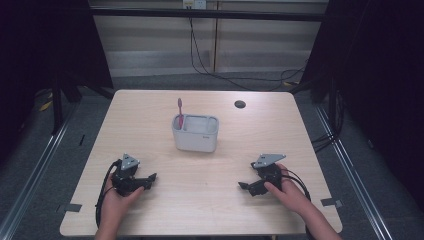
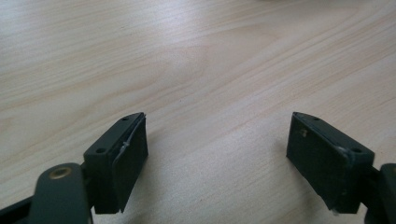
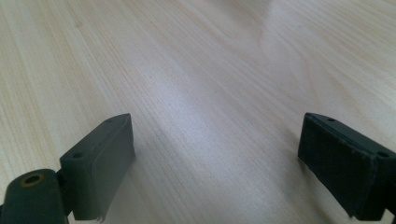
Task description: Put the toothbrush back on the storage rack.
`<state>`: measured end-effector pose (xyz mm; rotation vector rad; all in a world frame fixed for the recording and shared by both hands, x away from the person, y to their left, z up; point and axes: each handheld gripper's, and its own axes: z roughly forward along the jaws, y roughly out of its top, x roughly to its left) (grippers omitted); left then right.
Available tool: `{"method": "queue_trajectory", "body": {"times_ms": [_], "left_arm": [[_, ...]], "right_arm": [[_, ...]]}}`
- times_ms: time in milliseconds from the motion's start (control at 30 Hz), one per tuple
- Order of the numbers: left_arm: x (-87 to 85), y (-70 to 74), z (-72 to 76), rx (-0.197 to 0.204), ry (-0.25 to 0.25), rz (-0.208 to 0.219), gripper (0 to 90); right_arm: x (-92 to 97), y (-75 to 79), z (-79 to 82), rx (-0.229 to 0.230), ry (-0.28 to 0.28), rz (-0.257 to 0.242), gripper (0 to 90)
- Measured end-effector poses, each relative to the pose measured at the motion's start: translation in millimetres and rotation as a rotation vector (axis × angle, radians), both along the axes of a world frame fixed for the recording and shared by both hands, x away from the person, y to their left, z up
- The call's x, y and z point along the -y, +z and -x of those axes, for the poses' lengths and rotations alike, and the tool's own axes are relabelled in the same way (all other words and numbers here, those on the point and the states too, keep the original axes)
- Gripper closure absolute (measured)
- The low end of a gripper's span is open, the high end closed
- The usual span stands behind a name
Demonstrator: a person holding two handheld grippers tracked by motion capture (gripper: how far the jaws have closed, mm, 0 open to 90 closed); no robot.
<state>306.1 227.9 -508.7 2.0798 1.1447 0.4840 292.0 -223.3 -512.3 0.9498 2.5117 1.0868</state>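
Both grippers, left [image 1: 150, 179] and right [image 1: 243, 186], rested with fingers apart, empty; a hasty reach toward the twelve-o'clock grey plastic holder [image 1: 195, 139] (pink toothbrush [image 1: 180, 113] upright inside) risked tipping it on the pale wooden counter [image 1: 210, 205].

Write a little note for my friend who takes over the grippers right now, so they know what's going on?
Left gripper: open, holding nothing, resting low on the wooden table at the near left.
Right gripper: open, holding nothing, at the near right, tips pointing toward the middle.
Pink toothbrush: standing upright in the left end of the white holder, which sits mid-table, beyond both grippers.
Done: the toothbrush is already in the holder.
Left: nothing else to handle lies on the table; neither gripper touches the holder.
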Motion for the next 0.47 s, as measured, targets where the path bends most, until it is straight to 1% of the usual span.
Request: {"method": "queue_trajectory", "body": {"times_ms": [167,200,267,300,467], "left_arm": [[0.3,-0.2,-0.1,-0.001,0.001,0.003,18.8],[0.2,-0.1,-0.2,-0.006,-0.006,0.004,18.3],[-0.2,0.2,-0.3,-0.007,-0.009,-0.003,18.2],[0.2,0.0,-0.1,-0.007,-0.006,0.003,18.2],[0.2,-0.1,-0.2,-0.007,-0.006,0.004,18.2]], "right_arm": [[0.0,0.0,0.0,0.000,0.001,0.000,10.1],[0.1,0.0,0.0,0.000,0.001,0.000,10.1],[0.1,0.0,0.0,0.000,0.001,0.000,10.1],[0.1,0.0,-0.1,0.000,0.001,0.000,10.1],[0.1,0.0,0.0,0.000,0.001,0.000,10.1]]}}
